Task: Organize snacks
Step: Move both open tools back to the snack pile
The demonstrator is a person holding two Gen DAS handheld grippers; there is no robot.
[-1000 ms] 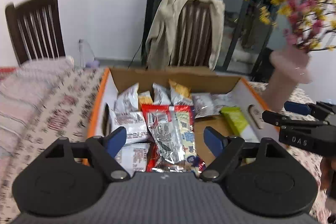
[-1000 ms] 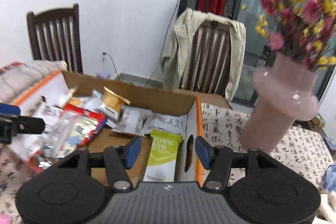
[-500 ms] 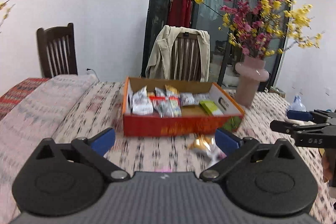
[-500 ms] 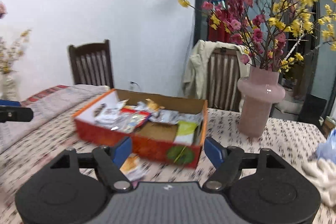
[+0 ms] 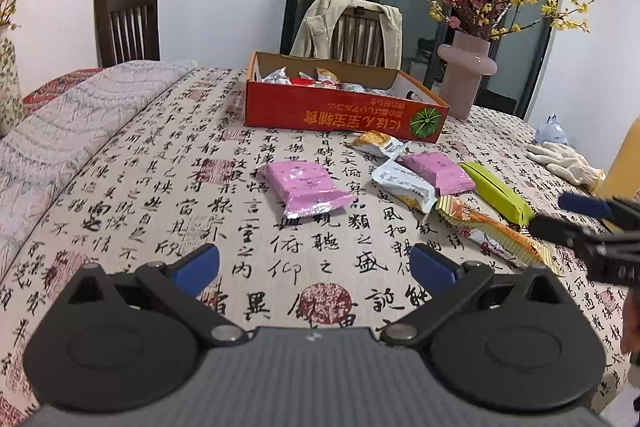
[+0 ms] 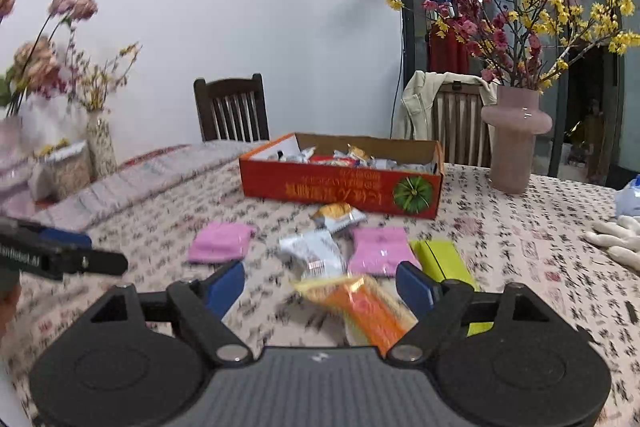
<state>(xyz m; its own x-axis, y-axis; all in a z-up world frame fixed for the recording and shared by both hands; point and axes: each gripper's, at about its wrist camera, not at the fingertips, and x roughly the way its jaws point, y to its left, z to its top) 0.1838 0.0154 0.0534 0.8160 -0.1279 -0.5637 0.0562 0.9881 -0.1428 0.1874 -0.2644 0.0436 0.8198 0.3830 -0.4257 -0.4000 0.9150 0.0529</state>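
Observation:
An orange cardboard box (image 5: pixel 344 115) holding several snack packets stands mid-table. In front of it lie loose packets: a pink one (image 5: pixel 304 187), a second pink one (image 5: pixel 436 167), a white one (image 5: pixel 404 183), a green one (image 5: pixel 496 193), an orange one (image 5: pixel 492 227) and a small gold one (image 5: pixel 376 141). My left gripper (image 5: pixel 315 265) hovers open over bare cloth, short of the pink packet. My right gripper (image 6: pixel 320 285) has its jaws opening; the orange packet (image 6: pixel 360 303) lies on the table in the gap, untouched by the pads.
A pink vase (image 6: pixel 516 139) of flowering branches stands right of the box. White gloves (image 5: pixel 564 159) lie at the far right. A folded blanket (image 5: pixel 60 131) covers the table's left side, with more vases (image 6: pixel 100 147) beyond. Chairs (image 5: pixel 126 23) stand behind the table.
Both grippers have pulled back from over the box toward the near side of the table, bringing the loose packets into view. Both pairs of jaws stand wider than before.

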